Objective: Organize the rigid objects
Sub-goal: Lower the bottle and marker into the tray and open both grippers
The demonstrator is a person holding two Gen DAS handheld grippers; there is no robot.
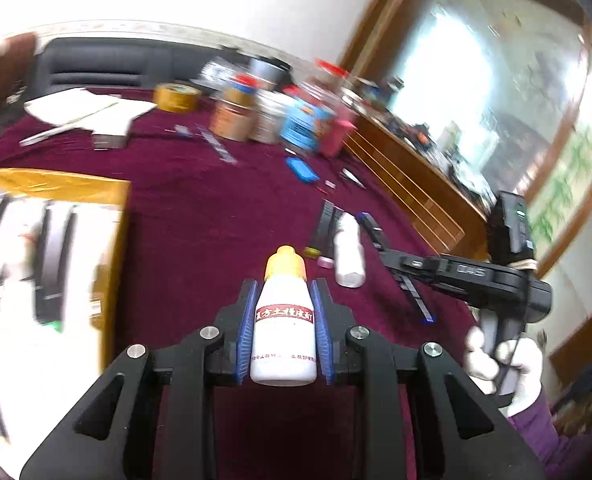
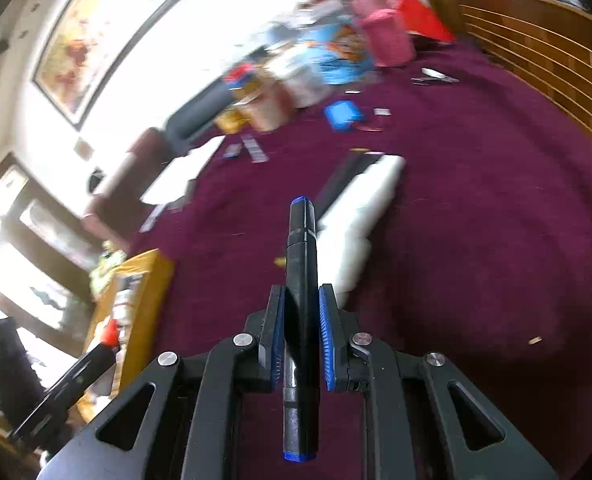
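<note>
We have both tongs loaded. The left tongs (image 1: 284,320) are closed on a small white dropper bottle (image 1: 284,332) with a yellow cap, gripped across its body with the cap pointing away from us. The right tongs (image 2: 301,320) are clamped nearly shut on a black marker (image 2: 301,300) with blue ends, held lengthwise so its tip juts out well past the pads. Both objects are up off the maroon counter (image 1: 200,216), which is blurred in both views.

The step in hand looks like carrying these two to the yellow-edged box (image 1: 56,240) at the left of the counter, which already seems to hold other items; what they are, we cannot tell through the blur.

To do this well, we should keep both grips firm and level: the bottle is smooth and could slide out forward. The left tongs are nearer the box, so we would bring them in first, keeping the two tools apart. We should lower each item until it rests before letting go. A white bottle (image 1: 347,252) lies on its side on the counter with a dark flat item just beside it; those can wait for the next trip.
</note>
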